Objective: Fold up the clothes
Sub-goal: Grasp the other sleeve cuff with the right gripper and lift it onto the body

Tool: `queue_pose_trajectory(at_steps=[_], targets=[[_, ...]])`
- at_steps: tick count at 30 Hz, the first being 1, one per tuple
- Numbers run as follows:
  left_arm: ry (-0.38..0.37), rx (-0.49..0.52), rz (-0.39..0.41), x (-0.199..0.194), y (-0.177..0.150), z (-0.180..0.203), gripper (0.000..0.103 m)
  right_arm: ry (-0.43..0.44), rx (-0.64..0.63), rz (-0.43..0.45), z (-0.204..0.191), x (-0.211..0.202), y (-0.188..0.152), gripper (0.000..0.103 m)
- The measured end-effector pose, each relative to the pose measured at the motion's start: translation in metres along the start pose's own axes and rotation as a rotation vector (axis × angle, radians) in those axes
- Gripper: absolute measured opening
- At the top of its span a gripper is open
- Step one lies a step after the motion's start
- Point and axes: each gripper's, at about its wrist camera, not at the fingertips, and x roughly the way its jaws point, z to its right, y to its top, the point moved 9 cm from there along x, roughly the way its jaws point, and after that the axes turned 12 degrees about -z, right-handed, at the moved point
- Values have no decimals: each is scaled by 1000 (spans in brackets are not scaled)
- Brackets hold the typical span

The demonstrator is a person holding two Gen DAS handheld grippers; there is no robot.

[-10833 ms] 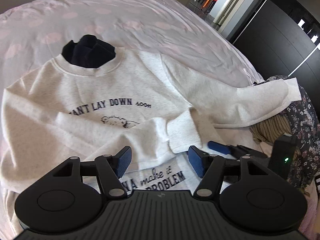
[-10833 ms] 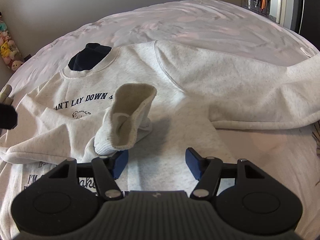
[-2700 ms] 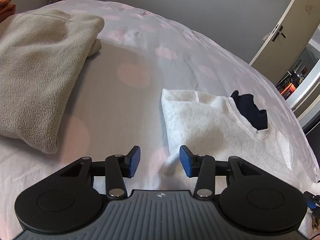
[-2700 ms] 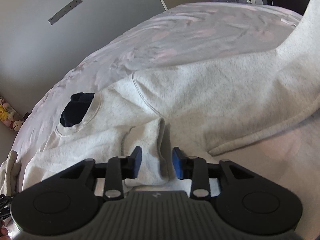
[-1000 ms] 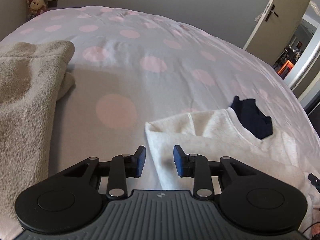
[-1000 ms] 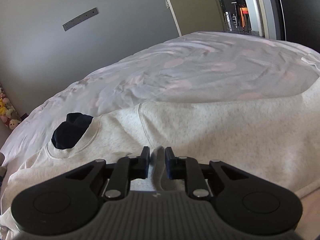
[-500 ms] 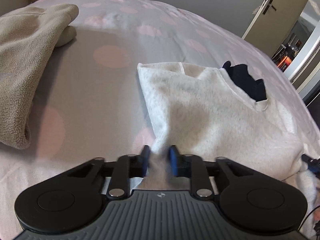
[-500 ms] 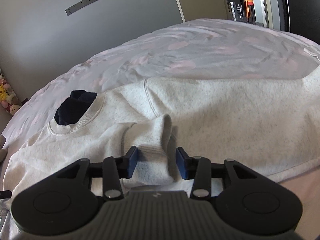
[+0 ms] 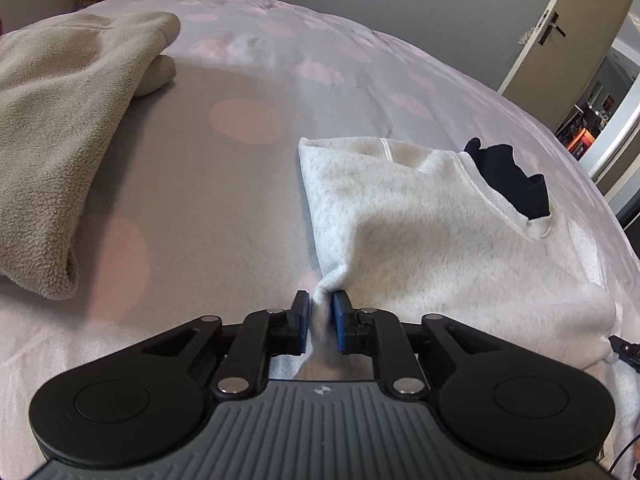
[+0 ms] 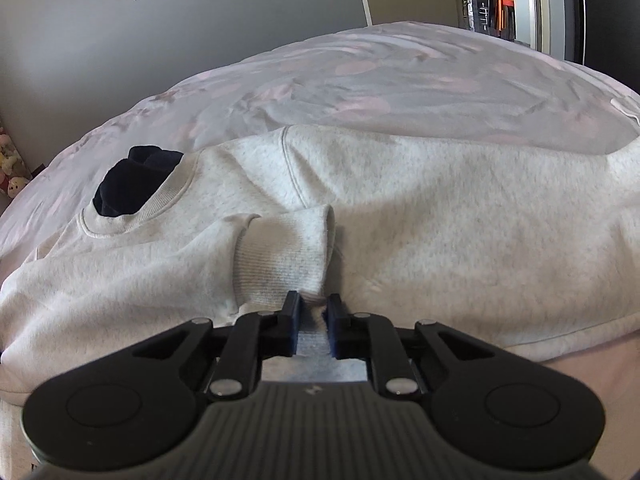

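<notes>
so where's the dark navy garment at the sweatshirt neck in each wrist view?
Left wrist: dark navy garment sits right of centre, in the upper half, poking out past the ribbed collar of the sweatshirt.
Right wrist: dark navy garment sits at left, mid-height, inside the collar opening.
Shared landmark: the sweatshirt's ribbed collar, bordering the garment in both views.

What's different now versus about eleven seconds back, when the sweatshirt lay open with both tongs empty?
The sweatshirt has been folded in: its left side now ends in a straight folded edge and the print is hidden. The left tongs have pinched that edge, though their jaws are opening; the right tongs are closing on the ribbed cuff. The dark garment stayed at the collar.
</notes>
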Motion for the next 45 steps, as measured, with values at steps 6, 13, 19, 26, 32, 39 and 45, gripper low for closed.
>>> queue_pose_trajectory(at_steps=[6,13,19,26,32,39,45], targets=[[71,-28,43,-31,0,1,23,25,120,37,24,-46,18,32],[142,-24,30,-47,-12,11,26,-114,168,120,117,-136,41,39],[147,-29,28,-57,-19,22,27,-275,292,221,225,-224,58,43],[187,-16,17,-57,-34,27,28,-387,429,279,311,-263,65,44],[239,12,3,-49,-40,28,28,-341,469,279,332,-240,83,35],[275,47,-17,-41,-43,26,28,-315,387,289,280,-238,108,9],[269,71,-39,-42,-47,26,28,-227,214,271,168,-231,120,9]])
